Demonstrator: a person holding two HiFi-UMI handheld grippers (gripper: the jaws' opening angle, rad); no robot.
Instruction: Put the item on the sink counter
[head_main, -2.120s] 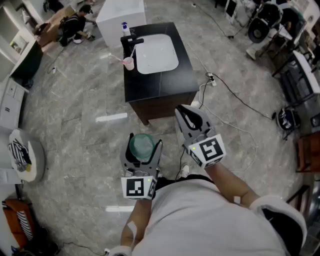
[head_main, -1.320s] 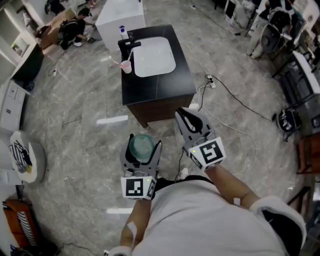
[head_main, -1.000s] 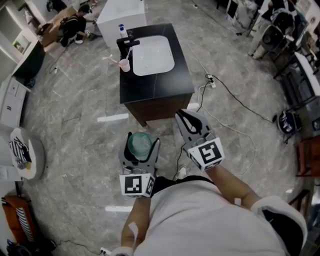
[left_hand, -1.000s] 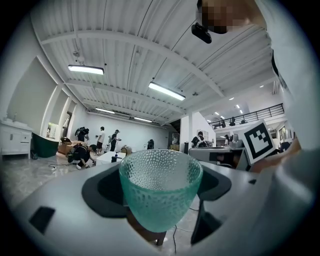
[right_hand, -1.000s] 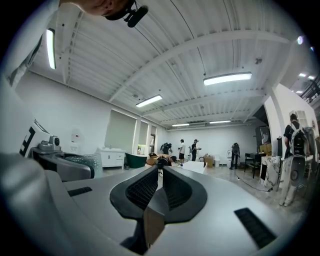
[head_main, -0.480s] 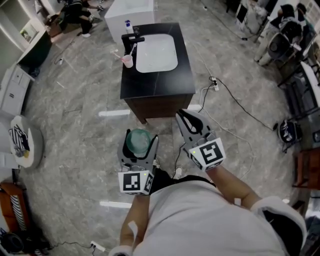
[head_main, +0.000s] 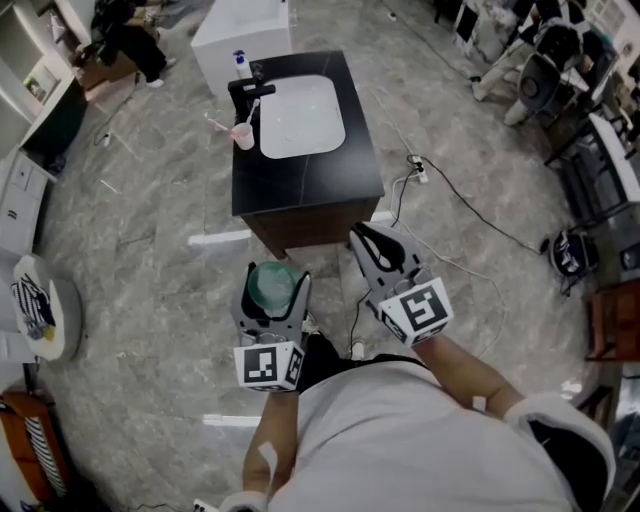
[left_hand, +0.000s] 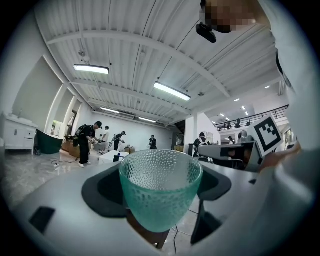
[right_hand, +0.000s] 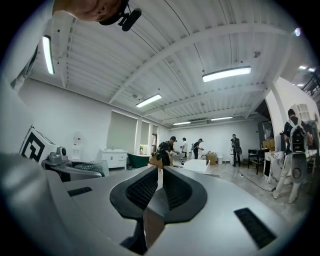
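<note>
Mid-carry, our left gripper (head_main: 270, 296) clamps the teal glass cup (left_hand: 160, 187), well short of the sink counter (head_main: 305, 178) at upper centre (right gripper (head_main: 374, 244) closed, empty); next we need to close in.

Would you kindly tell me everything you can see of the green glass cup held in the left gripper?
The teal-green translucent glass cup is a rounded tumbler with a dimpled wall, wide at its open rim and tapering toward the base. It stands upright and looks empty. The left gripper clamps it between its dark pads, one on each side. It hangs over the grey floor, short of the black sink counter.
</note>
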